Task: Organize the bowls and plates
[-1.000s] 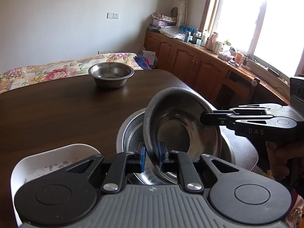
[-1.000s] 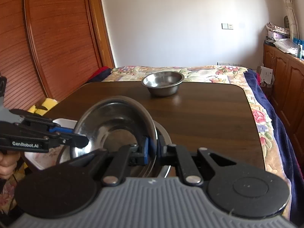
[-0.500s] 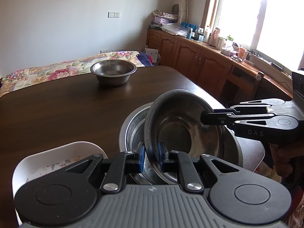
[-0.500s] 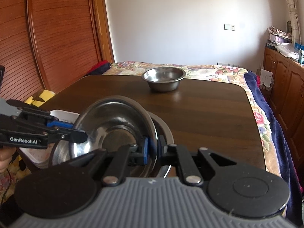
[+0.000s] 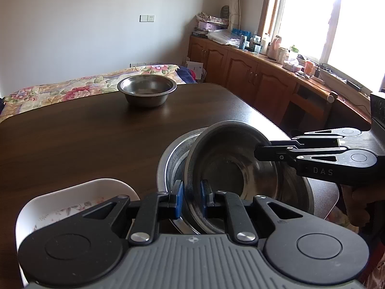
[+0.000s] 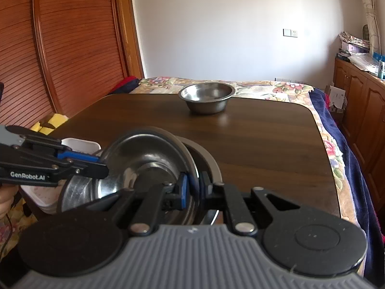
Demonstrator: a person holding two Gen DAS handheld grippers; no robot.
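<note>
On the dark table the wide steel basin waits at the near right. We hold the smaller steel bowl tilted inside it, left gripper and right gripper each clenched on opposite rims. We should level it, lower evenly, then release together.

A floral bedspread lies at 12 o'clock beyond the table; wooden cabinets stand at 2 o'clock.

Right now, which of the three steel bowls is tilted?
The held bowl, tipped on edge with both the left gripper and right gripper clamping its rim. The large bowl beneath and the far bowl sit level.
</note>
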